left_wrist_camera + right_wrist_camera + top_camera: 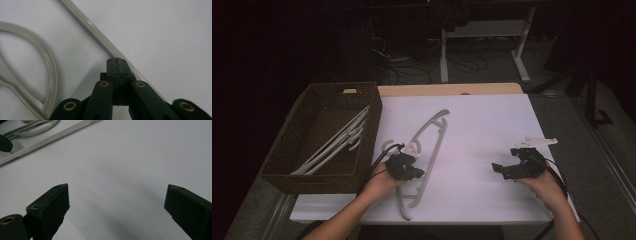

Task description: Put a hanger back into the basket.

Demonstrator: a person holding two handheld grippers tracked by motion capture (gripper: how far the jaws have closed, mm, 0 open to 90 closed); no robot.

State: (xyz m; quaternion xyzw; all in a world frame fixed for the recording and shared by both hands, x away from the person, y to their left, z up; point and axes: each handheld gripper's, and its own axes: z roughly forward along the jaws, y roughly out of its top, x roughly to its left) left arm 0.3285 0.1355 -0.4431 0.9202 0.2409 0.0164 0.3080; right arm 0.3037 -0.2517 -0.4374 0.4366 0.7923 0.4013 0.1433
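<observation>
Hanger, pale grey plastic, lies flat mid-tabletop, long axis running from 7 to 1 o'clock, hook toward 9. Left gripper sits over it, jaws pressed together, pinching nothing visible. Right gripper, at 3 o'clock, is spread.

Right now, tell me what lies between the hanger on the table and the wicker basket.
Nothing visible does. The hanger lies on bare white table just right of the basket; only its near wall must be cleared. The left gripper, jaws shut, sits at the hanger.

place: lab | signs: desk frame; floor cables; white-topped table
</observation>
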